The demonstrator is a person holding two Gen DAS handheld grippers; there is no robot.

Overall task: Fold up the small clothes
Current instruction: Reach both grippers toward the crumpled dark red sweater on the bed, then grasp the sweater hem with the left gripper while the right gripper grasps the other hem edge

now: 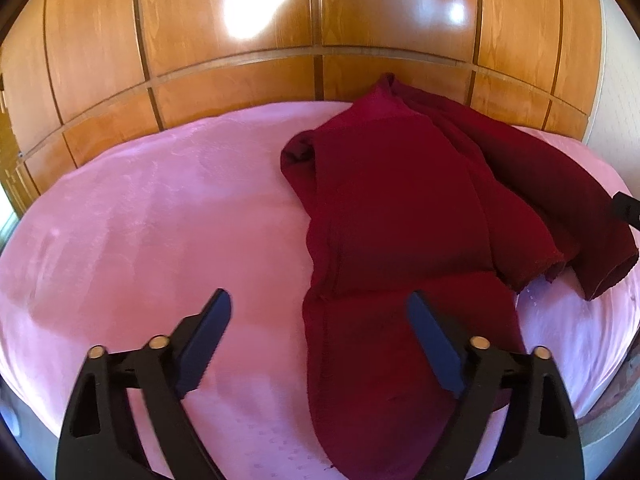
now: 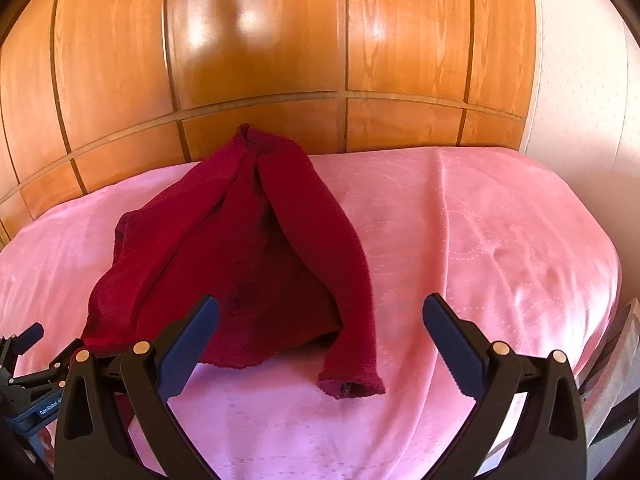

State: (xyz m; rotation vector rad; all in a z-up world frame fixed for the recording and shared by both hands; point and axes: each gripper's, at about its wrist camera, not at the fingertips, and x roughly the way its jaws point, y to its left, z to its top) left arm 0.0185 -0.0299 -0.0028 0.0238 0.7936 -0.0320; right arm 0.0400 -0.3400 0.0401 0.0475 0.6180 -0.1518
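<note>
A dark red knit sweater [image 1: 400,208] lies on a pink bedspread [image 1: 140,220], its collar toward the far wooden wall. One long sleeve is folded across its body. My left gripper [image 1: 320,308] is open and empty, low over the sweater's near left part. In the right wrist view the sweater [image 2: 260,260] lies left of centre, with a sleeve [image 2: 344,264] running down to a cuff [image 2: 350,386] near me. My right gripper [image 2: 320,320] is open and empty, above the sweater's hem and cuff. The left gripper [image 2: 24,364] shows at the far left edge.
A glossy wooden panelled wall [image 1: 280,60] stands right behind the bed. A pale wall [image 2: 580,100] is at the right. The pink bedspread [image 2: 500,240] stretches to the right of the sweater. The bed's edge drops off at the right [image 2: 616,300].
</note>
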